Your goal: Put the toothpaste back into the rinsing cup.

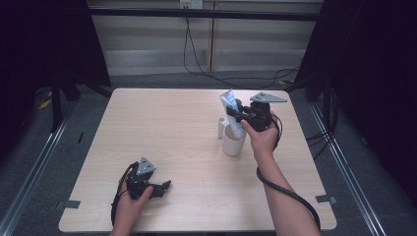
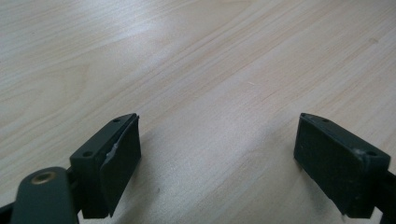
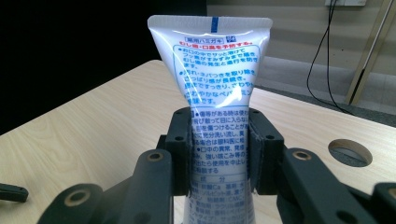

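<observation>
High view: right hand-held gripper [image 1: 235,114] clamped on a white tube [image 1: 230,109], held crimped end up with its lower end in or just over the mouth of a white cup [image 1: 233,142] standing right of centre on the tabletop [image 1: 172,137]; whether the tube touches the cup's rim or floor cannot be told. A small white upright item [image 1: 221,128], possibly a cap or small bottle, stands just beside the cup on its left. Left hand-held gripper [image 1: 160,188] rests low near the front edge, well apart from the cup. Risk, as a judgement: the cup is light and unsteadied, so a sideways push from the tube could tip it or knock the small item over; a tall tube let go off-centre may lean on the rim and topple the cup. Left gripper view: jaws spread wide over bare wood grain, nothing between them; this hand is too far away to brace the cup. Right gripper view: jaws closed on the tube's middle, the soft wall pinched slightly inward; a harder squeeze could force out contents if the cap is off, which cannot be seen. Tube printing: dense blue Japanese text in framed panels, a red line above them, a blue mark on the crimp; no brand name legible.
</observation>
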`<state>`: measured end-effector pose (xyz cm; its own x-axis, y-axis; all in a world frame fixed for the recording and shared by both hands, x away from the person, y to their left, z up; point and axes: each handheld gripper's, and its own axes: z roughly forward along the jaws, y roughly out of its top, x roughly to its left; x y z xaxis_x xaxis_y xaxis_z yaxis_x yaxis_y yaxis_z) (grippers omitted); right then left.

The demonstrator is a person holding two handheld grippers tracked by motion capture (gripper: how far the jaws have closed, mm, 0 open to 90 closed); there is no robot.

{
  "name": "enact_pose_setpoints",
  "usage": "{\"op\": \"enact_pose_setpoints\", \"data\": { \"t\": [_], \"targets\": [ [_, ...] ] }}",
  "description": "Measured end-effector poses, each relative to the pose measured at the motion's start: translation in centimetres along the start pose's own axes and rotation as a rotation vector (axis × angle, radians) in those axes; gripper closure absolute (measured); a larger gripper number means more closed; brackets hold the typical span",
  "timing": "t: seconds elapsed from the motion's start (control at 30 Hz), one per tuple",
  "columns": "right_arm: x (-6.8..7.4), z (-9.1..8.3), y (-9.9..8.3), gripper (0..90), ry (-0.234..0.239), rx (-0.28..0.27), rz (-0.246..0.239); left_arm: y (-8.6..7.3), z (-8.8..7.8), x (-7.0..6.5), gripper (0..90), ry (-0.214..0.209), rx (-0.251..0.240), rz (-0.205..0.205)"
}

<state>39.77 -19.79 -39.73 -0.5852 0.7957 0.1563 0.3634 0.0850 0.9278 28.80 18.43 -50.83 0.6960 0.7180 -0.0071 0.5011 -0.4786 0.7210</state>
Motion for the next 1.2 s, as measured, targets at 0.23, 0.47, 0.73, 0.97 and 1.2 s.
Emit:
{"op": "enact_pose_setpoints", "data": {
  "t": [0.23, 0.47, 0.73, 0.97, 1.2],
  "targets": [
    [0.2, 0.3, -0.5, 66.4, 0.003, 0.014, -0.012, 0.0, 0.0, 0.0, 14.6, 0.002, 0.004, 0.0],
    [0.0, 0.3, -0.8, 66.2, -0.007, 0.015, -0.014, 0.0, 0.0, 0.0, 14.7, 0.0, 0.004, 0.004],
    [0.0, 0.3, -1.3, 66.0, -0.009, 0.017, -0.02, 0.0, 0.0, 0.0, 14.7, 0.0, 0.001, -0.001],
    [0.0, 0.1, -1.7, 65.9, -0.009, 0.024, -0.026, 0.0, 0.0, 0.0, 14.6, 0.001, 0.005, 0.002],
    [0.0, -0.1, -2.0, 65.8, -0.014, 0.032, -0.03, 0.0, 0.0, 0.0, 14.6, 0.0, 0.003, 0.001]
  ]
}}
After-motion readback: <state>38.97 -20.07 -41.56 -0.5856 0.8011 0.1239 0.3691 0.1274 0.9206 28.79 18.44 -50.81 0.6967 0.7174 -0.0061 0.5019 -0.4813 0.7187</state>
